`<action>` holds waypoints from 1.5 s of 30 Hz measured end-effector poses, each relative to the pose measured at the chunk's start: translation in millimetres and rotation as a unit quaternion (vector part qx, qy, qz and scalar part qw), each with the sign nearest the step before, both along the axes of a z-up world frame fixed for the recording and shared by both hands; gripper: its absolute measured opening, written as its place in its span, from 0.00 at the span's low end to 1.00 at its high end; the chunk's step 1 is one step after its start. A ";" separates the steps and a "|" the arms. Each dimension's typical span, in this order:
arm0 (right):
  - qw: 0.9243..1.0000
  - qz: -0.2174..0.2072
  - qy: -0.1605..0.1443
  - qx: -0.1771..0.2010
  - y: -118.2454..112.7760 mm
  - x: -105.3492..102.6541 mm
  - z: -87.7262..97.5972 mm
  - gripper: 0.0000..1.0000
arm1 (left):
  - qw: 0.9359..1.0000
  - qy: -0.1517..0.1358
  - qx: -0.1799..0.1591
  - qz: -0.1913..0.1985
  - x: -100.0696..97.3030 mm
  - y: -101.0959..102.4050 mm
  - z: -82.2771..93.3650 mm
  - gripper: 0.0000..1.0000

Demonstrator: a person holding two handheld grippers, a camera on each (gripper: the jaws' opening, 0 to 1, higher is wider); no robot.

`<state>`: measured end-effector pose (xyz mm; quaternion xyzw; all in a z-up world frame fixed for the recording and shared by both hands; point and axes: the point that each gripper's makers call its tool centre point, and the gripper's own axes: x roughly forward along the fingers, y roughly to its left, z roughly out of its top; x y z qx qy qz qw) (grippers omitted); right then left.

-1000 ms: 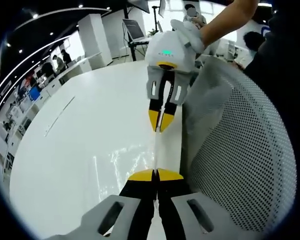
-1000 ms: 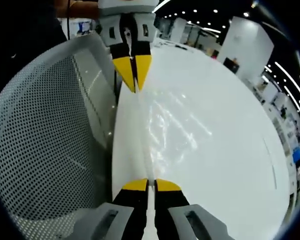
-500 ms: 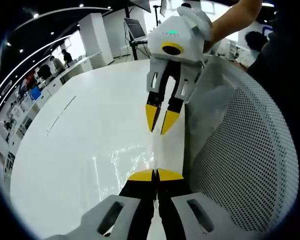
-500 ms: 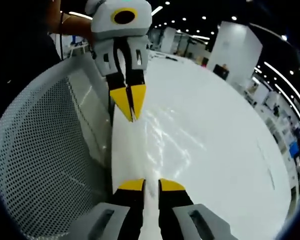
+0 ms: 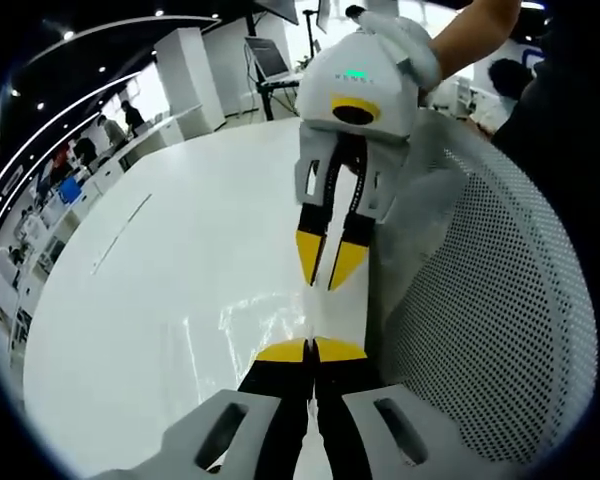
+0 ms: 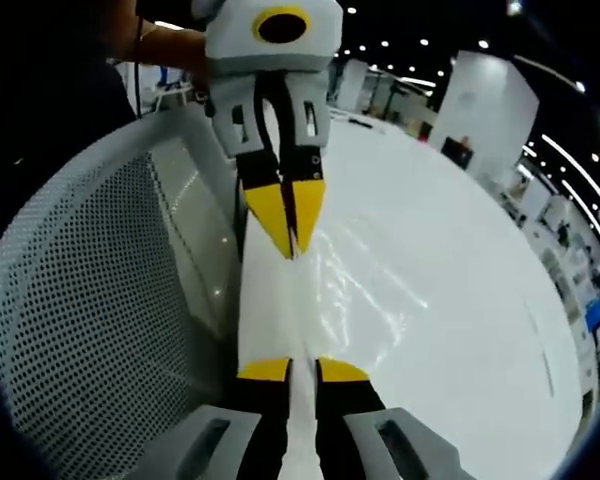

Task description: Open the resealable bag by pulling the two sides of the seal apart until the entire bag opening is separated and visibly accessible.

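— Grippers first: what are the two of them doing?

— Seen from the left gripper view, the left gripper (image 5: pixel 311 350) rises from the bottom edge with its yellow-tipped jaws pressed together on the near edge of a clear resealable bag (image 5: pixel 270 315). Facing it from above, the right gripper (image 5: pixel 329 268) points down at it, its tips a little apart, and whether they touch the plastic cannot be told. A gloved hand (image 5: pixel 405 45) holds that gripper at the top.

— Where is the bag?

— It lies on a glossy white table (image 5: pixel 160 260), stretched as a thin wrinkled film running between the two sets of jaws. To the right, a white perforated mesh panel (image 5: pixel 480 300) curves beside the table's edge.

— And from the other side?

— The right gripper view has the mesh panel (image 6: pixel 80 320) on the left. Rightward, the right gripper (image 6: pixel 302 370) stands with a narrow gap between its tips and a pale strip of the bag (image 6: pixel 350 290) running into that gap. Above it, the left gripper (image 6: pixel 290 225) points down, jaws closed to a point on the film. The table (image 6: pixel 460 300) spreads off to the right.
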<state>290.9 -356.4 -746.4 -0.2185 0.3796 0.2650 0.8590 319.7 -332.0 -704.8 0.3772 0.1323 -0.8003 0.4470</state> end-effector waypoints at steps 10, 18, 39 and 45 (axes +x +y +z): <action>1.000 0.012 -0.006 -0.010 4.7 5.2 -2.0 0.00 | 1.000 -0.008 -0.003 -0.004 2.1 -1.8 1.5 0.00; 0.999 -0.009 -0.028 -0.016 -3.8 5.9 15.5 0.00 | 1.000 -0.019 0.007 0.015 12.1 0.5 -8.6 0.00; 0.996 0.036 -0.044 -0.070 9.0 6.2 20.9 0.00 | 0.998 0.023 -0.011 0.066 24.1 -0.8 17.4 0.16; 0.994 0.054 -0.047 -0.081 12.8 7.6 22.0 0.00 | 0.998 0.030 0.004 0.062 22.1 -9.5 13.5 0.16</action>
